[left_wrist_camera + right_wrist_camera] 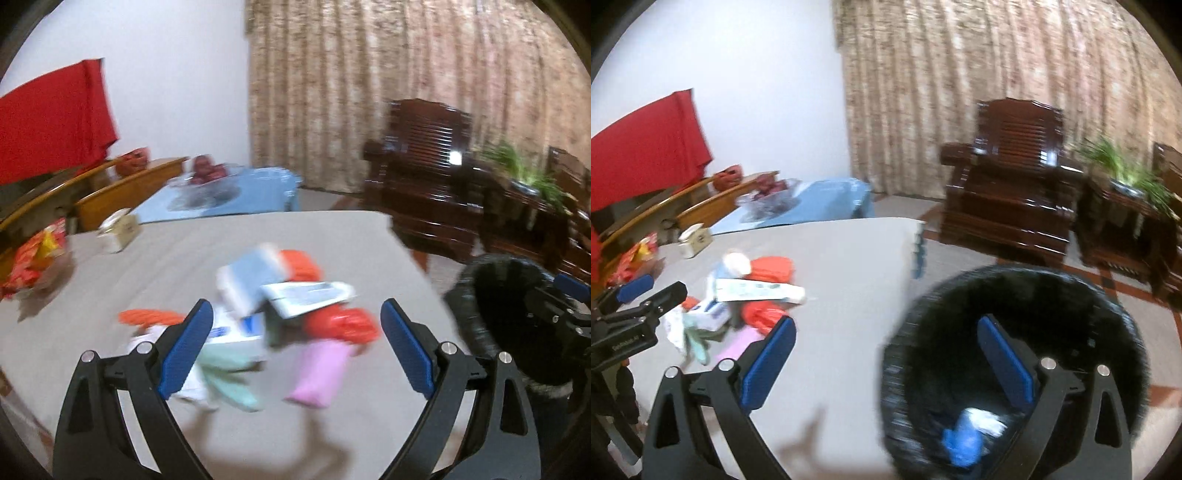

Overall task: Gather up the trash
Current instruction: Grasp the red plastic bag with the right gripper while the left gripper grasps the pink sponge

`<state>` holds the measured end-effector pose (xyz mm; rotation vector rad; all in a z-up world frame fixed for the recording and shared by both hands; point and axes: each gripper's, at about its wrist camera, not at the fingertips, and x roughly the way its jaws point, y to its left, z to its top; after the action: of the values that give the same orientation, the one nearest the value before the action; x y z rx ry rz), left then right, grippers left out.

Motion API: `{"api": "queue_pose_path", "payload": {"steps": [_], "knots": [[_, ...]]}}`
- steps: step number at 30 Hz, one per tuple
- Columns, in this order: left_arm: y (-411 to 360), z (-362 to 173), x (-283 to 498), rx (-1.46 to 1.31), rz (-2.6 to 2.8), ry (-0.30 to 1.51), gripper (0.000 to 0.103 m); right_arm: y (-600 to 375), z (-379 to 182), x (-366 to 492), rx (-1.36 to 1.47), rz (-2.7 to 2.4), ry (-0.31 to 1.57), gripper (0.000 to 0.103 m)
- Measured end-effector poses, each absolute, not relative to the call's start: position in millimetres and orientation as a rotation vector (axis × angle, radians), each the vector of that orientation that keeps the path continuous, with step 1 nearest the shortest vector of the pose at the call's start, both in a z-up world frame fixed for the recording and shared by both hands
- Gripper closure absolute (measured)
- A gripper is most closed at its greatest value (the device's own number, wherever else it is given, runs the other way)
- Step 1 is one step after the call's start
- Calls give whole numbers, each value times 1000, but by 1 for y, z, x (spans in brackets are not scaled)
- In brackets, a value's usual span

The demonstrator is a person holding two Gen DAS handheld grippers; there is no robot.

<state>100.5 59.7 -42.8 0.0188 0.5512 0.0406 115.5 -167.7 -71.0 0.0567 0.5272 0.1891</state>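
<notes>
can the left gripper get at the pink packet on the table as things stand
Probably yes. The left gripper is open and empty, the pink packet lies just ahead between its fingers on the table, and only the red wrapper overlaps its far end.

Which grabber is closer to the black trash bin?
The right one. The right gripper hangs over the black trash bin, one finger above its opening. The left gripper is over the trash pile on the table, the bin off to its side.
</notes>
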Motion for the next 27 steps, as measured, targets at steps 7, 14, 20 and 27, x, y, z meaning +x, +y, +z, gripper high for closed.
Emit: {"api": "queue_pose_path", "payload": {"steps": [7, 14, 20, 27], "knots": [[116, -60, 99, -7, 158, 592, 14, -107, -93, 139, 31, 272, 571, 7], [143, -86, 106, -27, 213, 632, 14, -72, -118, 175, 6, 321, 643, 14], [151, -97, 114, -41, 219, 647, 15, -51, -140, 199, -20, 357, 707, 20], [149, -101, 118, -46, 212, 649, 15, -42, -151, 220, -1, 408, 769, 28]]}}
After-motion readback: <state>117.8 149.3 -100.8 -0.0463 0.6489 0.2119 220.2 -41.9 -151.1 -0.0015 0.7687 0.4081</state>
